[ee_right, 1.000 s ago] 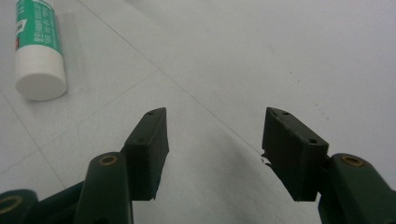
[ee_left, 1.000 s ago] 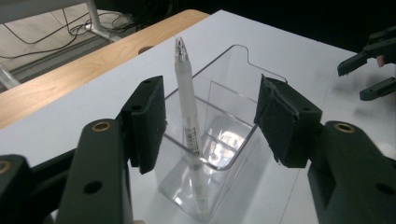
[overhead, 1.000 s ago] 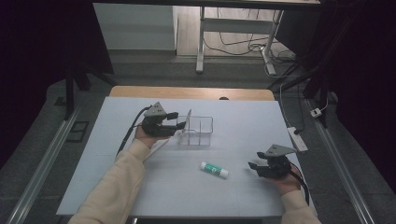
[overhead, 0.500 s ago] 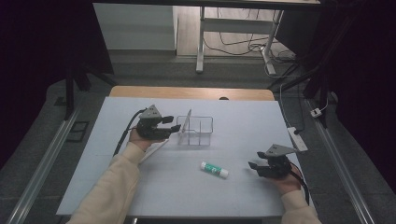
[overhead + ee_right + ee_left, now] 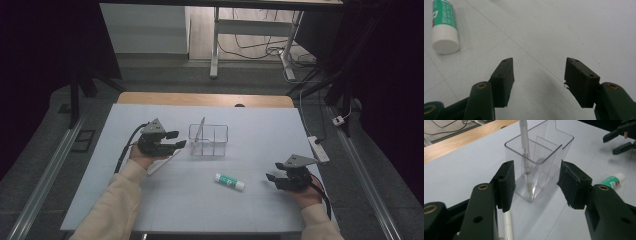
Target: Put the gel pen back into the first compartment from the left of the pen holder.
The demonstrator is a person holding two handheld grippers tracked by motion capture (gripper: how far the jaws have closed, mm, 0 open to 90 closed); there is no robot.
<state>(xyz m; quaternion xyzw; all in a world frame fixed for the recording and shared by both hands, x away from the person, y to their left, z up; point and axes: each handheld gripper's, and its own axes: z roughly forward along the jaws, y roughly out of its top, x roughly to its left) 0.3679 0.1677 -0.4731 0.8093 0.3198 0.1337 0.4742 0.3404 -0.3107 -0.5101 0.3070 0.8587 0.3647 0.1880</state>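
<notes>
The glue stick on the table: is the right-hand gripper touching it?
Apart. In the high view, bare table lies between the glue stick and the right gripper, whose open jaws hold nothing.

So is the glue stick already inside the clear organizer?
No, the glue stick lies flat on the table, apart from the clear organizer.

A pale tabletop (image 5: 280,125) is filling the centre of the frame, its wooden edge (image 5: 205,99) showing at the far side. Darkness is closing in left and right; cables (image 5: 260,47) are trailing across the grey floor (image 5: 165,75) at upper centre.
</notes>
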